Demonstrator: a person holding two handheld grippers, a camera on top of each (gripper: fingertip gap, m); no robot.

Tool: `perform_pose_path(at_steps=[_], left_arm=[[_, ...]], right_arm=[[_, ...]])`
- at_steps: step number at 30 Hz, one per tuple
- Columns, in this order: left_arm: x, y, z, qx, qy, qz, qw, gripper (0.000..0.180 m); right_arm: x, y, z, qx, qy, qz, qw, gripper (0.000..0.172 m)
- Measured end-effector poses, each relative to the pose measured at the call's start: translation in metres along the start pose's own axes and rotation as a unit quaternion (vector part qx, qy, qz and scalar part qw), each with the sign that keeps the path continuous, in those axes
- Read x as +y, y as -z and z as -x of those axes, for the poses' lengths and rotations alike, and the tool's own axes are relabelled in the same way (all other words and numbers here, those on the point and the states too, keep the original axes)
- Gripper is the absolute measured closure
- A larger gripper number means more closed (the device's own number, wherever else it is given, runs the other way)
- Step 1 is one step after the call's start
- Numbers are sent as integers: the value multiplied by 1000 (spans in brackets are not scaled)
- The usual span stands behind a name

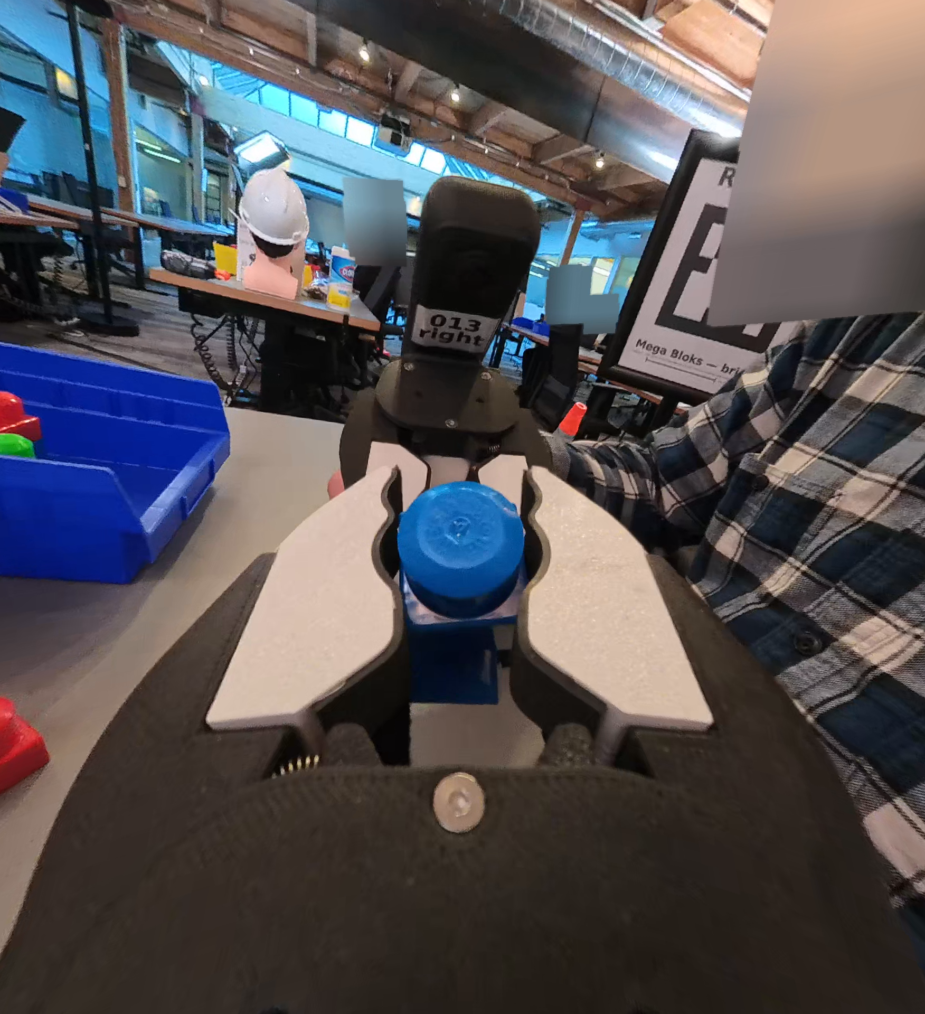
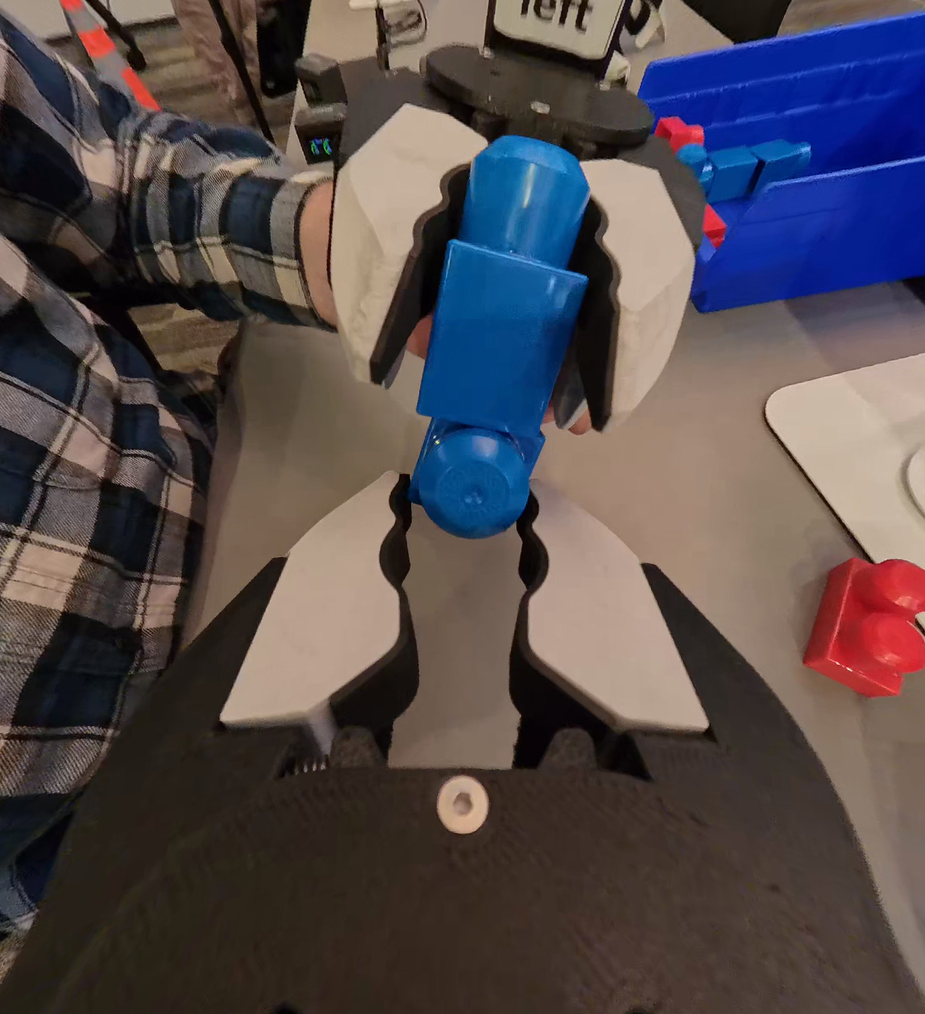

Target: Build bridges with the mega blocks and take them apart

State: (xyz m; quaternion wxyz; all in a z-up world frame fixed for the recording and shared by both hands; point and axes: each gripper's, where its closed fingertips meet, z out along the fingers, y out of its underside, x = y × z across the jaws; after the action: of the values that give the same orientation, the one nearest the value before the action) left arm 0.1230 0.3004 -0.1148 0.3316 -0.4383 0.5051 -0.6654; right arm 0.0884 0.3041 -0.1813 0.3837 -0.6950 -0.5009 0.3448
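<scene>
**Inspector:** Fingers first. How did they stand?

**Assistant:** The left gripper (image 1: 460,543) had its fingers (image 1: 334,598) clamped on a blue block (image 1: 457,620), pads against its sides, stud pointing away from the camera. The right gripper (image 2: 463,494) had its fingertips pinched on a second blue block (image 2: 471,483), the one with its round stud facing the right camera. From the right wrist view the two blocks appeared joined end to end, held in the air above the desk (image 2: 669,439) between the two grippers.

**Inspector:** Handling?

**Assistant:** In my judgement, light, stiff, hollow plastic with a glossy and somewhat slippery skin. The flat side walls are the place to take hold; the rounded stud would roll out of the pads. The right fingers sat close to the stud end, a shallow hold that could slip under a pull.

**Inspector:** Other stock?

**Assistant:** A red block (image 2: 871,625) lay on the desk beside a white mat (image 2: 855,433). A blue bin (image 1: 93,494) held red and green blocks.

**Inspector:** Writing?

**Assistant:** Each gripper carried a white label, and a framed sign (image 1: 685,274) stood behind. Contents not recorded.
</scene>
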Motion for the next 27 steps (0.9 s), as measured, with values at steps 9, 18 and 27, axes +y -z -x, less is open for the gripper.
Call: perform_pose_path(at_steps=[9, 18, 27], left_arm=[[1, -4, 2, -16, -11, 0, 1000, 139], [0, -3, 2, -15, -5, -2, 1000, 132], [7, -5, -4, 4, -9, 22, 1000, 131]], right_arm=[[4, -10, -2, 11, -2, 8, 1000, 134], [-4, -8, -2, 20, 14, 2, 1000, 134], [-1, -12, -1, 22, 13, 8, 1000, 134]])
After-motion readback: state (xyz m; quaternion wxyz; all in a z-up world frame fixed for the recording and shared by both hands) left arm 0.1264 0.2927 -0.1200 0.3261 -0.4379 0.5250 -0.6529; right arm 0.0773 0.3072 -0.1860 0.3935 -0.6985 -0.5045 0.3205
